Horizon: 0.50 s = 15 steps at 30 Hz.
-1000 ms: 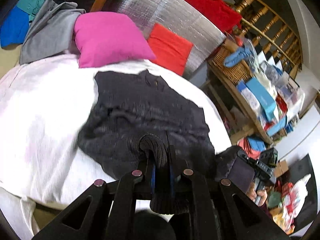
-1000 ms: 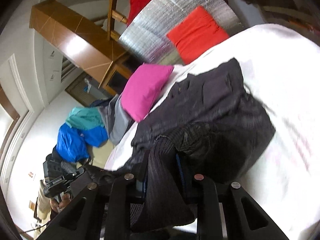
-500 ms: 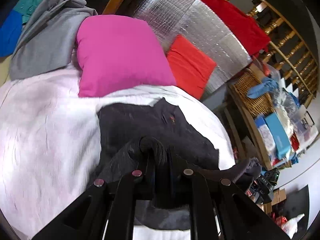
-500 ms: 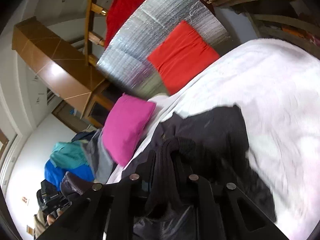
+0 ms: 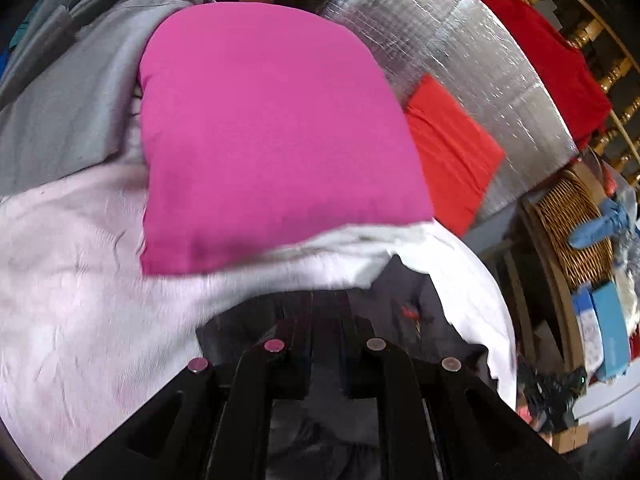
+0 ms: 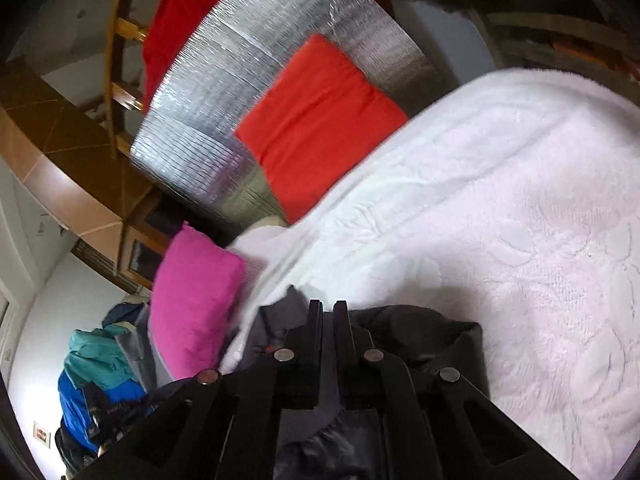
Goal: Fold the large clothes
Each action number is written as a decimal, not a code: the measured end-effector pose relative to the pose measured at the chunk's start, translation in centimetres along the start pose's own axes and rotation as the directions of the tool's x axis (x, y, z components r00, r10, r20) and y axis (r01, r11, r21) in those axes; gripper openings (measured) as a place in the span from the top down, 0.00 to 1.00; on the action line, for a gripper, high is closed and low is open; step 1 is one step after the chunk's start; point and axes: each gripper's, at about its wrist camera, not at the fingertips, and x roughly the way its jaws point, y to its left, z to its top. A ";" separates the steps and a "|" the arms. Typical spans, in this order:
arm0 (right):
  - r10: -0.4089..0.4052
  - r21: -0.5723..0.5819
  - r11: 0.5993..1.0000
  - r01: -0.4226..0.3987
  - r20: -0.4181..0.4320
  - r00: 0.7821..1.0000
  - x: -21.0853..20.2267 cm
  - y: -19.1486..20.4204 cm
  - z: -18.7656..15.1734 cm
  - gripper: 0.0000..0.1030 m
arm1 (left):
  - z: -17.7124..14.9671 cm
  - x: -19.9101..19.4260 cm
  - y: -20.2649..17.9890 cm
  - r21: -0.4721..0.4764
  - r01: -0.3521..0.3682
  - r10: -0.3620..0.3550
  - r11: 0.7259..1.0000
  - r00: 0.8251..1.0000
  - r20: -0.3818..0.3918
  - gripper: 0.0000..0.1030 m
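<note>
the dark sweater point(image 5: 404, 308) on the bed point(image 5: 80, 320) looks soft, floppy; best taken by its hem corners. left gripper point(image 5: 326, 300) and right gripper point(image 6: 328, 308) both closed, fabric seemingly pinched.

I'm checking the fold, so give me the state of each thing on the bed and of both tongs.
Dark garment: bunched on the blanket, partly folded.
Left tongs: shut, fabric beneath them.
Right tongs: shut, over the garment.
Pink pillow: lying on the blanket.
Red pillow: leaning on the silver panel.
White blanket: spread, slightly wrinkled.
</note>
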 end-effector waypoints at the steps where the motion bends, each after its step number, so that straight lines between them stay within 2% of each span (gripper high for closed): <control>1: -0.004 0.003 1.000 0.004 -0.023 1.000 0.5 -0.5 -0.1 0.93 | 0.1 0.6 0.3 -0.014 0.003 -0.003 1.000 1.000 -0.011 0.90; 2: -0.004 0.011 1.000 0.004 -0.045 0.999 0.7 -1.0 -0.4 0.87 | 0.0 1.2 0.9 -0.038 0.008 -0.009 0.999 1.000 -0.024 0.89; 4: -0.006 0.030 1.000 0.009 -0.086 0.996 1.1 -2.1 -1.1 0.53 | -0.8 1.7 1.7 -0.046 0.023 -0.025 0.999 0.999 -0.046 0.86; 5: -0.011 0.027 1.000 0.014 -0.088 0.996 1.2 -2.2 -1.2 0.20 | -1.4 1.9 2.3 -0.045 0.016 -0.019 0.999 0.998 -0.064 0.75; 6: -0.010 0.008 1.000 0.011 -0.069 0.998 0.9 -2.2 -1.4 0.16 | -2.0 1.9 2.8 -0.046 0.003 -0.007 0.999 0.997 -0.077 0.59; 8: 0.004 -0.020 1.000 -0.006 -0.064 0.998 0.8 -1.7 -1.5 0.16 | -3.3 1.7 4.2 -0.049 -0.022 0.018 0.999 0.995 -0.093 0.44; 10: -0.007 -0.058 0.998 0.002 -0.098 0.995 1.4 -0.6 -1.5 0.16 | -4.0 1.4 5.3 -0.060 -0.046 0.039 0.997 0.994 -0.104 0.43; 12: -0.038 -0.124 0.992 0.016 -0.175 0.984 2.9 0.9 -1.6 0.16 | -4.7 1.1 6.3 -0.086 -0.054 0.043 0.995 0.991 -0.129 0.39; 13: -0.104 -0.179 0.982 0.059 -0.255 0.961 4.5 1.9 -1.9 0.16 | -5.0 1.1 6.6 -0.093 -0.058 0.043 0.994 0.987 -0.156 0.37; 14: -0.149 -0.206 0.974 0.091 -0.289 0.946 5.3 2.2 -2.1 0.16 | -5.2 1.2 6.6 -0.091 -0.051 0.034 0.995 0.983 -0.179 0.35; 15: -0.236 -0.259 0.954 0.152 -0.334 0.913 6.7 2.6 -2.6 0.16 | -5.5 1.4 6.3 -0.077 -0.027 0.010 0.997 0.977 -0.211 0.35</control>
